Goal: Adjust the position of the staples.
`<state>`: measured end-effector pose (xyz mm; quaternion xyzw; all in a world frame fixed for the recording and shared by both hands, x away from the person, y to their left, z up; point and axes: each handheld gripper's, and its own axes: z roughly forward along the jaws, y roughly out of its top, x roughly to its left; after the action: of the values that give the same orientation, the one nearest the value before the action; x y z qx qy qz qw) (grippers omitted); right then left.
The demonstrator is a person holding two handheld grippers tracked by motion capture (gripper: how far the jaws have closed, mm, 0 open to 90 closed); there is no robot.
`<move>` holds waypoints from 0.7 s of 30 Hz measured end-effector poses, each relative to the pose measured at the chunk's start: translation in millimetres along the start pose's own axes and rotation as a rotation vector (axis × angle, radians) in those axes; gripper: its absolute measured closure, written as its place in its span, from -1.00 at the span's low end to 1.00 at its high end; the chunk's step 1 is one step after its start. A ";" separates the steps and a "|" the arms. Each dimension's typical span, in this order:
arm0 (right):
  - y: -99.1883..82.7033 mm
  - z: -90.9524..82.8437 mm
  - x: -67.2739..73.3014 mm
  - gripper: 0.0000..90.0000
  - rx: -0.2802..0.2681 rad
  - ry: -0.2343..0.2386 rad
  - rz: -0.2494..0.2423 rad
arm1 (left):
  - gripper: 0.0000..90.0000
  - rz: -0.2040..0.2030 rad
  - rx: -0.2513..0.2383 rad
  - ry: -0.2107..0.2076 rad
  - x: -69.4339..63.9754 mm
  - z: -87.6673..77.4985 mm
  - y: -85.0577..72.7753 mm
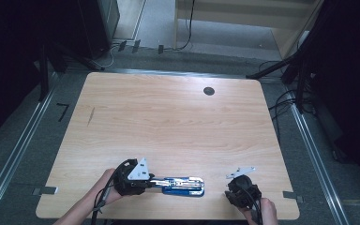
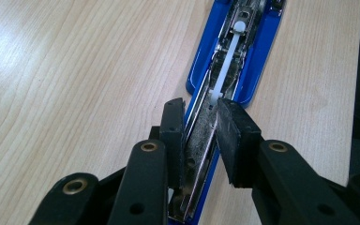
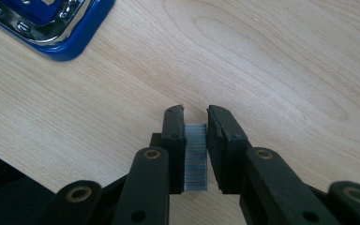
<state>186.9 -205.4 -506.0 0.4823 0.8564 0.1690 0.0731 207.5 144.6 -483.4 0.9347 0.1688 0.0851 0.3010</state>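
Observation:
A blue stapler lies opened out flat near the table's front edge, its chrome staple channel facing up with a white pusher rod inside. My left gripper comes at it from the left. In the left gripper view this gripper is shut on the stapler's metal channel, one pad on each side. To the right of the stapler, my right gripper hangs just over the wood. In the right gripper view it is shut on a short grey strip of staples. The stapler's blue end shows at the upper left there.
The wooden table has a dark round grommet at the back right and a thin dark mark at the left. Both hands work close to the front edge. Cables and dark stands lie on the floor beyond the table.

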 end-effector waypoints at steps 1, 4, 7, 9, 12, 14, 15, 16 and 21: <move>0.2 0.0 0.2 0.75 0.001 0.000 -0.006 | 0.63 0.001 0.003 -0.002 0.0 -0.2 0.2; 0.4 -0.1 0.5 0.76 0.003 0.000 -0.013 | 0.63 0.000 -0.001 -0.001 -0.1 0.1 0.1; 0.7 0.0 0.5 0.75 0.004 0.000 -0.017 | 0.63 0.000 -0.001 -0.001 -0.1 0.2 0.1; 0.6 0.7 0.4 0.75 0.005 0.001 -0.017 | 0.63 0.000 -0.001 -0.001 0.0 0.2 0.1; 0.9 1.5 0.6 0.75 0.007 -0.002 -0.020 | 0.63 0.001 -0.001 -0.001 -0.1 0.3 0.3; 1.0 1.4 0.6 0.76 0.009 -0.004 -0.026 | 0.63 0.002 0.000 -0.001 0.0 0.3 0.3; 1.1 1.4 0.7 0.76 0.009 -0.005 -0.031 | 0.63 0.002 -0.001 -0.001 -0.1 0.3 0.3; 1.2 1.3 0.8 0.76 0.010 -0.006 -0.034 | 0.63 0.002 0.000 -0.001 -0.1 0.3 0.3; 2.1 -2.1 0.5 0.76 -0.010 -0.005 -0.048 | 0.63 -0.005 -0.005 -0.001 -0.3 0.6 0.3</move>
<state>187.8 -204.4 -503.3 0.4618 0.8666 0.1703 0.0815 207.5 143.9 -483.7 0.9336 0.1707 0.0841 0.3036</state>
